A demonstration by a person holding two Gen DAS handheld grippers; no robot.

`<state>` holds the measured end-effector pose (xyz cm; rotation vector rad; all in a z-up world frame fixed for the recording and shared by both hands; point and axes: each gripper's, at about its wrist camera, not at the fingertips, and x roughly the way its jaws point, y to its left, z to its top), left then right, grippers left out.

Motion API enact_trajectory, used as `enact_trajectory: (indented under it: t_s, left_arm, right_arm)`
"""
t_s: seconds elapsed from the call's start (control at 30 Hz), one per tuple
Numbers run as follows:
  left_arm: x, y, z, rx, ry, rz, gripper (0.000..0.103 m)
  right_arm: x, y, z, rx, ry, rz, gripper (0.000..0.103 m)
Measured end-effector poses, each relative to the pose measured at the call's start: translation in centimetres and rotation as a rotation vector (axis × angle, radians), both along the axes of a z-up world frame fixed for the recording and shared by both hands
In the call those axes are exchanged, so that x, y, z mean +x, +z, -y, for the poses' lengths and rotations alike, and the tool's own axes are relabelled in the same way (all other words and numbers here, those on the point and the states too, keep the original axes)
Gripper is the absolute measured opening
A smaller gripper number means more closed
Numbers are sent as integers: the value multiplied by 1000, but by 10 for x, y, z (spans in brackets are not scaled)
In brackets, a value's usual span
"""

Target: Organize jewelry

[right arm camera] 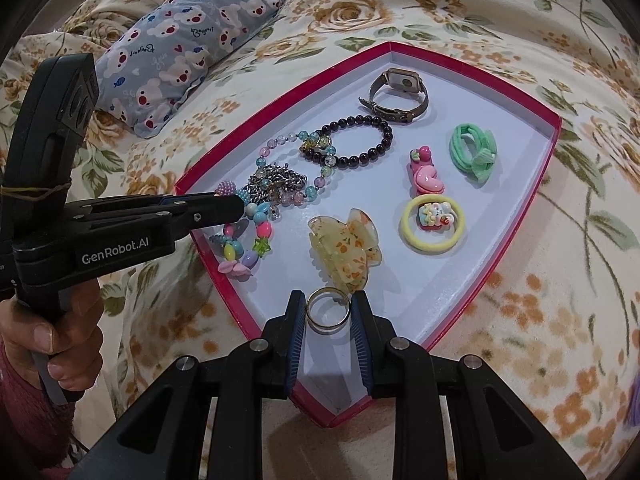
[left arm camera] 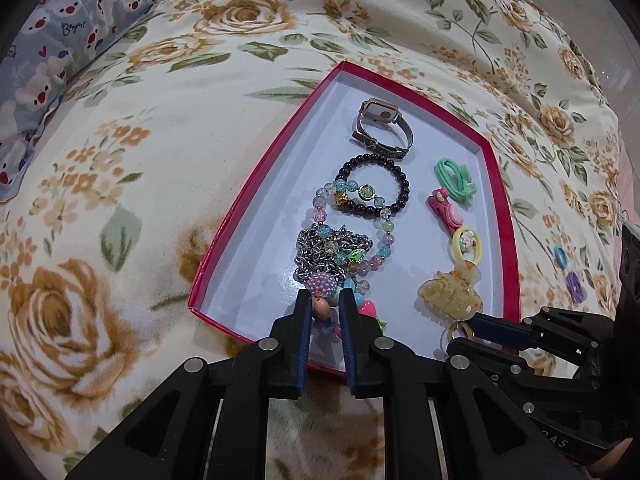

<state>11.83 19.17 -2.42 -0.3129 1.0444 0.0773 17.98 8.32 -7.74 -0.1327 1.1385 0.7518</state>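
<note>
A red-rimmed tray (left arm camera: 506,216) lies on a floral blanket and holds jewelry. My left gripper (left arm camera: 325,300) hangs over the tray's near left corner, its jaws slightly apart around a colourful bead bracelet (left arm camera: 322,309) without pressing on it. That bracelet (right arm camera: 244,248) rests on the tray floor beside a steel chain (right arm camera: 276,184). My right gripper (right arm camera: 327,300) is shut on a gold ring (right arm camera: 328,310) just above the tray's near end, close to a yellow hair claw (right arm camera: 346,248).
In the tray (right arm camera: 554,128) also lie a watch (right arm camera: 400,94), a black bead bracelet (right arm camera: 360,122), a pink clip (right arm camera: 424,176), and green (right arm camera: 474,152) and yellow hair ties (right arm camera: 434,220). Blue (left arm camera: 561,258) and purple hair ties (left arm camera: 574,286) lie on the blanket. A bear-print pillow (right arm camera: 180,52) lies far left.
</note>
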Motion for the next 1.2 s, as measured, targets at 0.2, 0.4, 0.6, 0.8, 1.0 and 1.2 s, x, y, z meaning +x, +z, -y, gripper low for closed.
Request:
enact_trajectory:
  t_s: [0.2,0.4,0.6,0.8,1.0,1.2]
  left_arm:
    - [-1,2,1,25,-1,-1,17]
    - [-5,8,1,46,1,9,29]
    - [-12,17,3,74,3,35,50]
    - [-21,23,2,78,14,49,51]
    - [-32,31,3,87,31,91,60]
    - [-45,36,10,113,45,131,71]
  right_arm:
    - [0,2,3,1,-15,8,27]
    - [1,5,10,19,-38,10,31]
    - [0,15,22,48,-71,38,32]
    - [2,25,38,80,-129,78,34]
    - [1,35,53,145,-192,143,45]
    - [-4,38,65,180,-223,183,46]
